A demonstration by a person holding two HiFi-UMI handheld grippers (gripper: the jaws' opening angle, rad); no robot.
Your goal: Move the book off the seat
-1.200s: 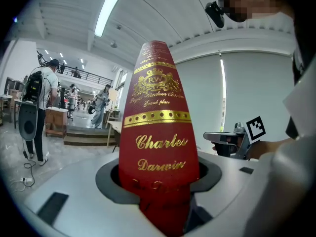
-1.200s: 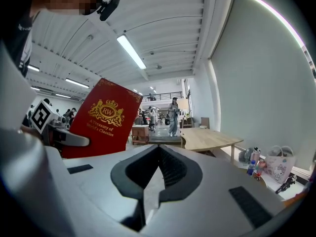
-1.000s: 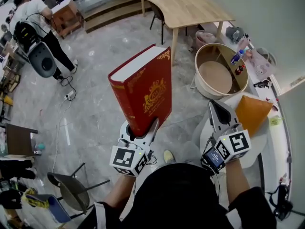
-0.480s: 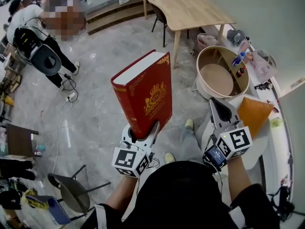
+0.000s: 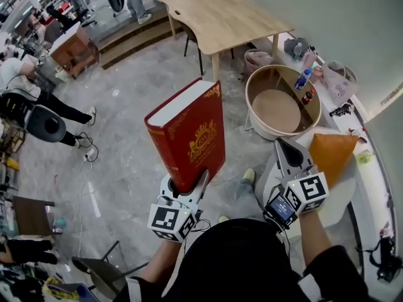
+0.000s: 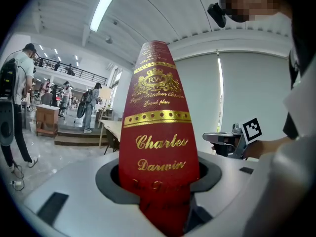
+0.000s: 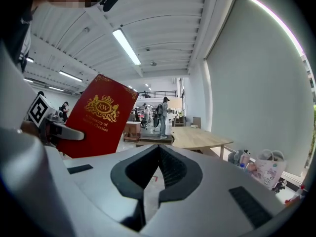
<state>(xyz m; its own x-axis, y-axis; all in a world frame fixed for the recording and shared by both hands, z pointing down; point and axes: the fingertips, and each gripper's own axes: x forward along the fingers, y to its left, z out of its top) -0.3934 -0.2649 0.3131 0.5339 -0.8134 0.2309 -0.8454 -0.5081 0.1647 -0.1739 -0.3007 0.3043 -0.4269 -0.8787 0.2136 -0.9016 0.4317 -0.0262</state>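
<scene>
Left gripper view, book (image 6: 160,142) spine lettering

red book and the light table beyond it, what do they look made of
The red book: a hardcover, its boards wrapped in what looks like woven cloth or leatherette, going by the fine grain on its spine; matte red with shiny gold stamping. The table: pale wood or wood-look laminate, matte with faint grain; which one can't be told.

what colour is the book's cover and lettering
Red book with gold lettering, clearest in the left gripper view.
</scene>
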